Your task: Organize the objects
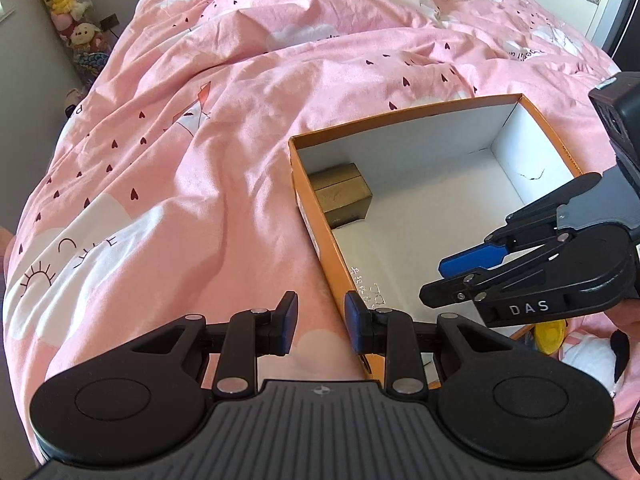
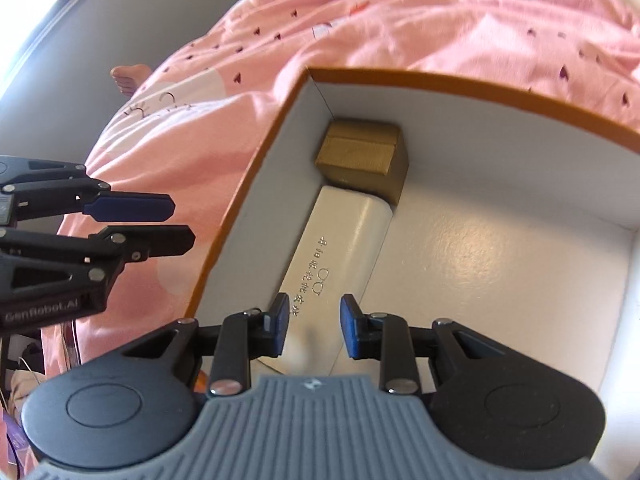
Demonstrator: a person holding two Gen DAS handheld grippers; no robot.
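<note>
Right gripper point(image 2: 314, 326): jaws apart, nothing between the pads. In the right wrist view it hangs over the near end of a white case point(image 2: 344, 256) that lies along the left wall of the orange box point(image 2: 460, 80). Whether the pads touch the case cannot be told. The case runs from bottom centre of the frame up to a small gold box point(image 2: 362, 160) in the far left corner, and the 2 appear to touch.

Left gripper point(image 1: 318, 322): jaws also apart and empty, at bottom centre of the left wrist view, over the pink duvet point(image 1: 180, 160) just outside the box's left wall. A yellow item point(image 1: 554, 330) and a white-and-black soft item point(image 1: 592, 356) show at lower right, outside the box; identity unclear.

Risks, as judged:
1. Box sits on soft bedding; a downward push on its rim or floor could tilt it and slide the contents.
2. If the right gripper pulls back low, a pad could drag the case off the wall.
3. The 2 grippers are near each other at the box's near left wall; a crossing move could make them collide.
</note>
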